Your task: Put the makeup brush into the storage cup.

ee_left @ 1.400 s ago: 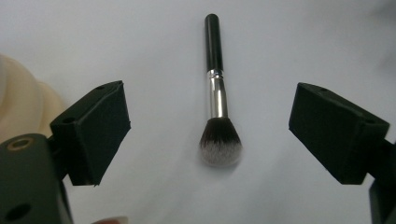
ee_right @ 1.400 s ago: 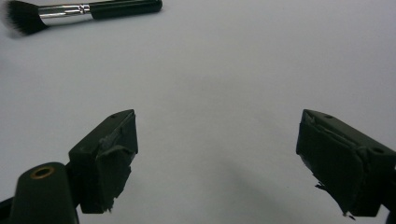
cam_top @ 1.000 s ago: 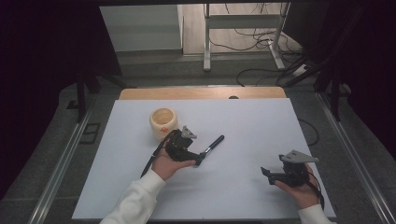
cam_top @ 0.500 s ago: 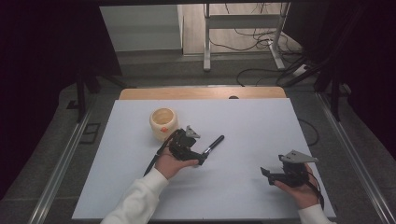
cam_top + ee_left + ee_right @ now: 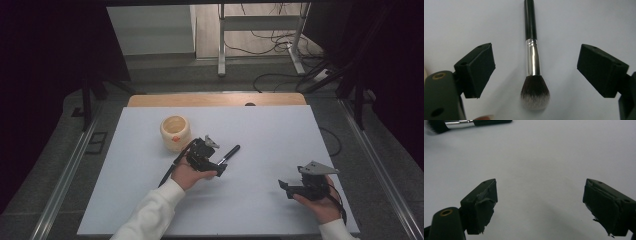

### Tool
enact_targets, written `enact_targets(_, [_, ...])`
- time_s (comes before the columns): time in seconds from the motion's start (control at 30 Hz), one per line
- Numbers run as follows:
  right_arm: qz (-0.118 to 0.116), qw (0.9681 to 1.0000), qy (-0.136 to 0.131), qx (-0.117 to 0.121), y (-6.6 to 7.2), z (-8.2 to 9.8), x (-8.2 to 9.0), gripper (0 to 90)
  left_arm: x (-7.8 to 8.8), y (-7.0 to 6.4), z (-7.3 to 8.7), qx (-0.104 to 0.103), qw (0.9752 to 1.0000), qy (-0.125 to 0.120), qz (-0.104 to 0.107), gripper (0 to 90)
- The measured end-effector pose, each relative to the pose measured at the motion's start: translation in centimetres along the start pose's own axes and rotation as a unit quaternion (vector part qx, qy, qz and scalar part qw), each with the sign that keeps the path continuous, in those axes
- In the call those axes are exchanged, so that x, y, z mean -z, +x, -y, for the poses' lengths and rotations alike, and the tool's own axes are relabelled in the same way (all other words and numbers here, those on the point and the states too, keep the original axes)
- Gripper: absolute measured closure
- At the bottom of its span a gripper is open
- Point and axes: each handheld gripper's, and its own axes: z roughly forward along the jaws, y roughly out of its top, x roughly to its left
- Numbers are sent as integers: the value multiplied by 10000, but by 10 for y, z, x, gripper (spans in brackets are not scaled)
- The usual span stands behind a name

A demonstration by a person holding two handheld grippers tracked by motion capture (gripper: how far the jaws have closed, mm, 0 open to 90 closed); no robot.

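Note:
A make-up brush [image 5: 229, 152] with a black handle, silver ferrule and dark bristles lies flat on the white table top [image 5: 280, 130]. My left gripper [image 5: 216, 157] hovers over its bristle end. In the left gripper view the brush [image 5: 533, 62] lies lengthwise between the pads [image 5: 480, 70], which stand wide of it on both sides. The left gripper [image 5: 537, 58] is open and its jaws have just been closing a little. My right gripper [image 5: 289, 185] rests near the front right, open with nothing between its fingers [image 5: 539, 195]. The brush [image 5: 461, 122] shows far off in the right gripper view.
A cream round pot [image 5: 175, 132] stands on the table just left of and behind the left hand. A wooden strip [image 5: 215, 100] borders the table's far edge. Metal rails run along both sides, with cables on the floor beyond.
The left hand has edged slightly to the right over the brush. The brush, the pot and the right gripper have stayed where they were.

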Motion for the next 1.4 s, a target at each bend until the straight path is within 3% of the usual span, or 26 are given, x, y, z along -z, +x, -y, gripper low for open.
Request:
enact_targets(0.63, [46, 10000, 54, -28, -1, 1, -1, 132, -20, -4, -8, -137, 9993, 347, 58, 206])
enact_targets(1.03, [61, 9999, 73, -38, -2, 1, -2, 132, -31, 1, -7, -87, 9981, 608, 62, 381])
enact_targets(1.4, [75, 9999, 95, -60, -3, 2, -2, 132, -38, 0, -6, -163, 9960, 877, 88, 468])
